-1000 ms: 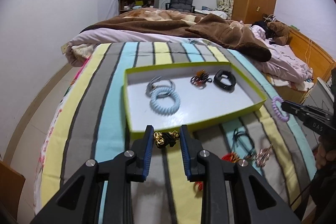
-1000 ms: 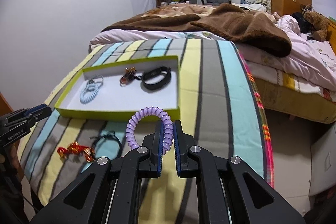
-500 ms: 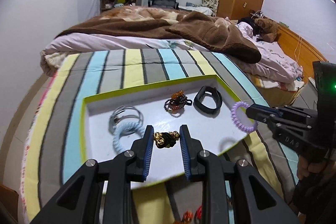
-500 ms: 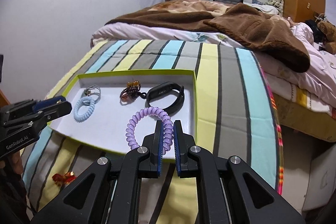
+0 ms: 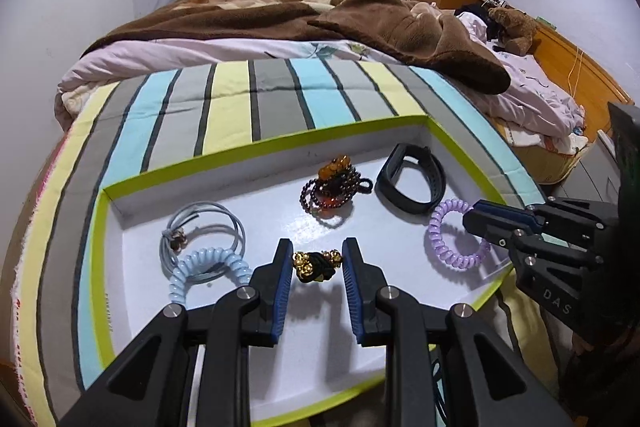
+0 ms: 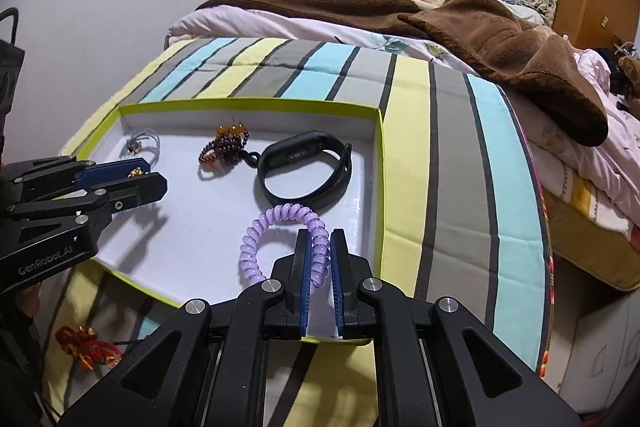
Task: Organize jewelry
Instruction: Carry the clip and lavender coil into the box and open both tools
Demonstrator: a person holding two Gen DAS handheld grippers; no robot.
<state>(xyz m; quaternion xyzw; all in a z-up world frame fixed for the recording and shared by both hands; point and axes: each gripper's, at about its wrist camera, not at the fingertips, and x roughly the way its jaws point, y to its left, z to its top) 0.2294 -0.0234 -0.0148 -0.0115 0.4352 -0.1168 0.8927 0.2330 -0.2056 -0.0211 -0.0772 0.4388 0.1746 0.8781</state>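
While we hold the left gripper [image 5: 316,267] clamped on a gold-bead tie [image 5: 316,264] at frame centre, over the tray [image 5: 120,187], the right gripper [image 6: 319,259] pinches a purple coil [image 6: 256,251] above the tray's lower right. Ahead lie a black band [image 5: 412,183], dark beads [image 5: 332,185], a blue coil [image 5: 200,267] and grey ties [image 5: 200,227]; red trinkets [image 6: 86,345] sit outside, lower left.

Left gripper [image 5: 316,261] and right gripper [image 6: 319,251] clamped.

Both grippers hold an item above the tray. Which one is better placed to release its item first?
Probably the left. The left gripper holds the gold-beaded hair tie over bare tray floor; the right gripper holds the purple coil tie beside the black band.
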